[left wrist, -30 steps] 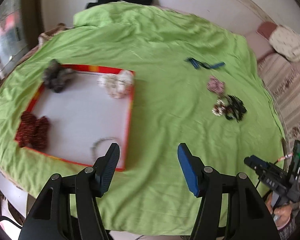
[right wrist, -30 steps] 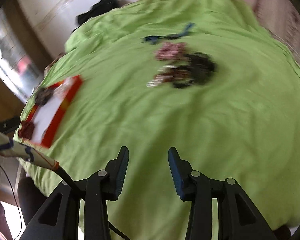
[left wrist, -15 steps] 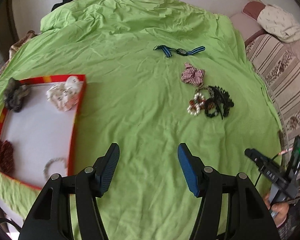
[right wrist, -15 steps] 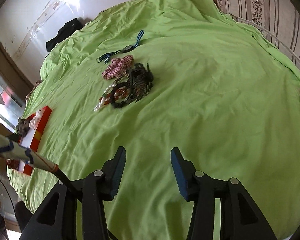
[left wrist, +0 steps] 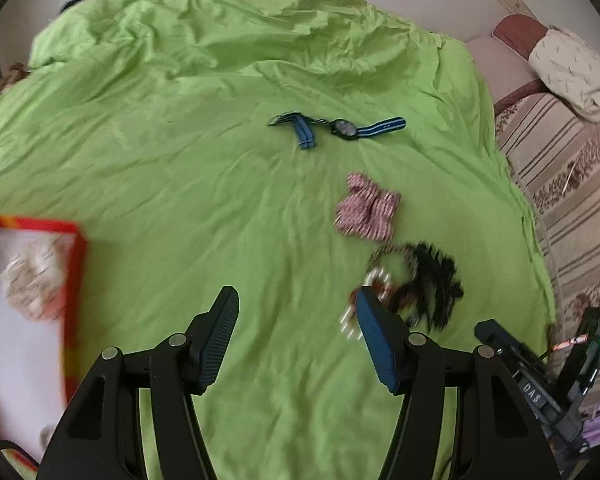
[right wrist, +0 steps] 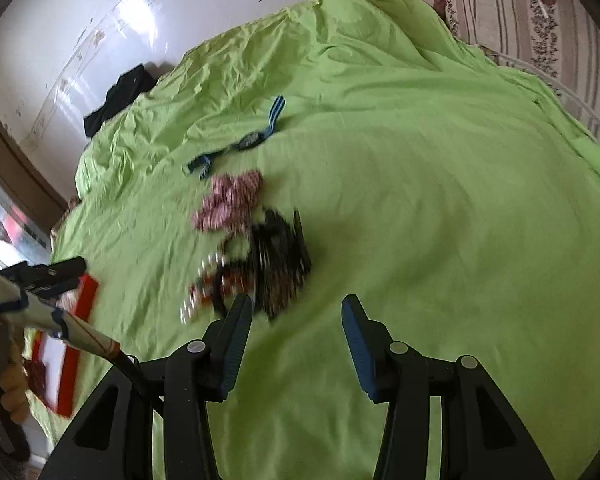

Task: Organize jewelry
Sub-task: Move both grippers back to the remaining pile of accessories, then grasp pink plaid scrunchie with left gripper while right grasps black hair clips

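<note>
We hold both claws over the green cloth point(left wrist: 204, 168). Left claw point(left wrist: 296, 308): jaws apart, nothing between them, only cloth. Just past its right fingertip lies the jewelry heap: a pearl bracelet point(left wrist: 374, 280) tangled with a black fringed piece point(left wrist: 436, 280), blurred, so we cannot separate the strands. Ahead of the heap sits a pink striped scrunchie point(left wrist: 366, 210); farther ahead, a blue-strapped watch point(left wrist: 344, 128). Well to the claw's left, the red-edged tray point(left wrist: 74, 264) holds a pale scrunchie point(left wrist: 34, 276).

Right claw point(right wrist: 296, 316): jaws apart, empty. The same heap point(right wrist: 276, 264) lies just ahead of its left finger, possibly touching the tip. Beyond it, scrunchie and watch point(right wrist: 252, 142). The tray point(right wrist: 82, 304) sits far left.
</note>
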{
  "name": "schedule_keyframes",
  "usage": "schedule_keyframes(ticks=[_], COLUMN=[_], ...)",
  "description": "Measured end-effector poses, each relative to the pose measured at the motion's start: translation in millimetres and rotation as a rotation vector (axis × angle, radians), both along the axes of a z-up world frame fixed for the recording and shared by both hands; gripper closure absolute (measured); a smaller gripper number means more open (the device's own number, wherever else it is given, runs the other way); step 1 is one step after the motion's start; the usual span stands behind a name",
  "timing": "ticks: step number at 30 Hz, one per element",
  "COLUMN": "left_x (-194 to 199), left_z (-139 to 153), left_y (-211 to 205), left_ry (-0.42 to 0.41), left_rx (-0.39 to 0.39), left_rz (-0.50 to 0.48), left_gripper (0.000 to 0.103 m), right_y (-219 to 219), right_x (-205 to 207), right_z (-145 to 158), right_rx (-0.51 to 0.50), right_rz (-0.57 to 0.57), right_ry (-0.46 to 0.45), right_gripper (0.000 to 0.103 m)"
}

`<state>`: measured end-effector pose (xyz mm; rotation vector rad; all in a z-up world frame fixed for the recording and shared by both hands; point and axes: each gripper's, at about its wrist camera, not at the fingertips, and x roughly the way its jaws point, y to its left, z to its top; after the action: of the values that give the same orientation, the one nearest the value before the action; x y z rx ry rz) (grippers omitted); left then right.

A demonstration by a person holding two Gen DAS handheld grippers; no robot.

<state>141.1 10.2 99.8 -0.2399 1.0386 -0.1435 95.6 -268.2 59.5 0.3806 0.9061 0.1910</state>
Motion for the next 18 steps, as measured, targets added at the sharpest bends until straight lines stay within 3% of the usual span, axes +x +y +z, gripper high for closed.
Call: schedule_keyframes(ticks=[4, 10, 15, 18], left_x=[41, 96, 121, 129], left_z=[-15, -56, -76, -83], left_y=[-16, -33, -47, -57], left_ry=[0.012, 0.094, 0.118, 0.128], left_rx=[-0.039, -0.137, -0.219, -0.222], left_rz=[-0.019, -0.04, -0.057, -0.083], left_gripper=[0.043, 0.043, 0.043, 0.043], right_y=[-3, 3, 7, 6], right_x=[27, 48, 56, 59], right_z=[-6, -27, -37, -41], right_rx=[0.069, 0.082, 0.07, 0.073], right_rz=[-0.013, 0.006, 0.019, 0.015], right_ry=[0.0, 0.032, 0.047, 0.053], right_gripper=[0.052, 0.052, 0.052, 0.053])
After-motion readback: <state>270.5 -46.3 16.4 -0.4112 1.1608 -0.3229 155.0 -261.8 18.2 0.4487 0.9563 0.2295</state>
